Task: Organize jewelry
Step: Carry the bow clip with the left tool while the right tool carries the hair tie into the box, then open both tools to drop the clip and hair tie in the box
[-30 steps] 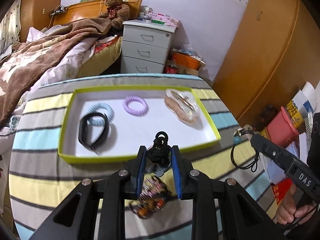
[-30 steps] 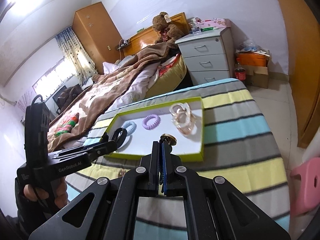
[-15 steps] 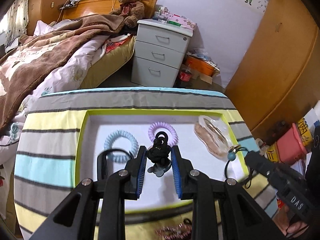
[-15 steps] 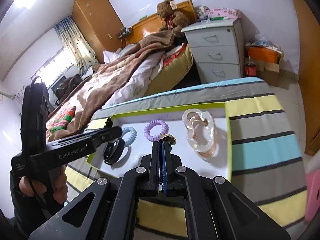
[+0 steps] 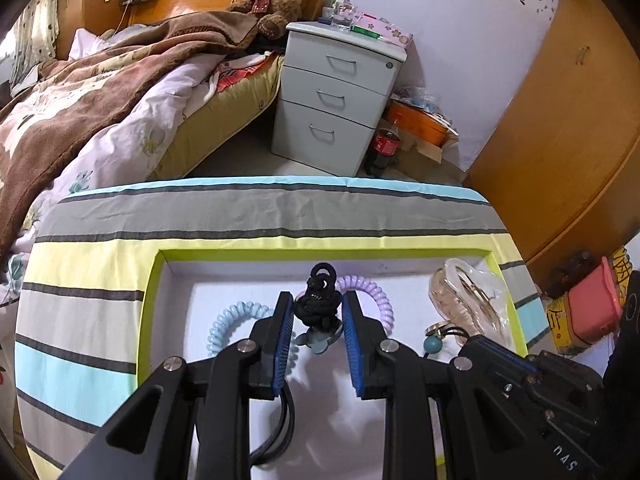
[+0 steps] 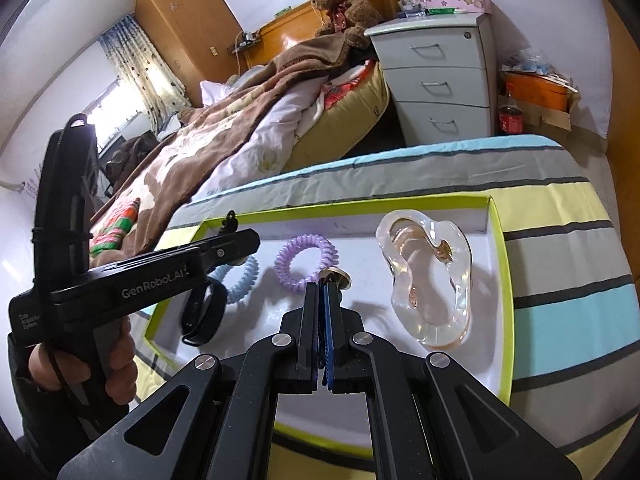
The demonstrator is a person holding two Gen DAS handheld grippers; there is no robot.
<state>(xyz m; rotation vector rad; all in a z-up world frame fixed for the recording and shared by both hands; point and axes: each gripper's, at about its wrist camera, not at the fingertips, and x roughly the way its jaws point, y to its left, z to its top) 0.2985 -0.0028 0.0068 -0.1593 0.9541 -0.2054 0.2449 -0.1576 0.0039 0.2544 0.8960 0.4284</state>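
Observation:
My left gripper (image 5: 318, 308) is shut on a black knotted cord ornament (image 5: 318, 304) and holds it over the green-rimmed white tray (image 5: 150, 292). My right gripper (image 6: 322, 286) is shut on a black cord with a gold ring charm (image 6: 338, 274) and a blue bead (image 5: 432, 345), also over the tray (image 6: 500, 264). In the tray lie a purple coil hair tie (image 6: 306, 258), a light blue coil hair tie (image 5: 230, 326), a black wristband (image 6: 202, 312) and a clear glass dish (image 6: 430, 276) with gold jewelry.
The tray sits on a striped cloth-covered table (image 5: 80, 280). Behind stand a bed with a brown blanket (image 5: 100, 92), a grey drawer unit (image 5: 340, 96) and a wooden wardrobe (image 5: 560, 120). A pink stool (image 5: 592, 312) stands to the right.
Both grippers moved forward over the tray with their items still held. The beaded piece on the cloth near the front edge has dropped out of view.

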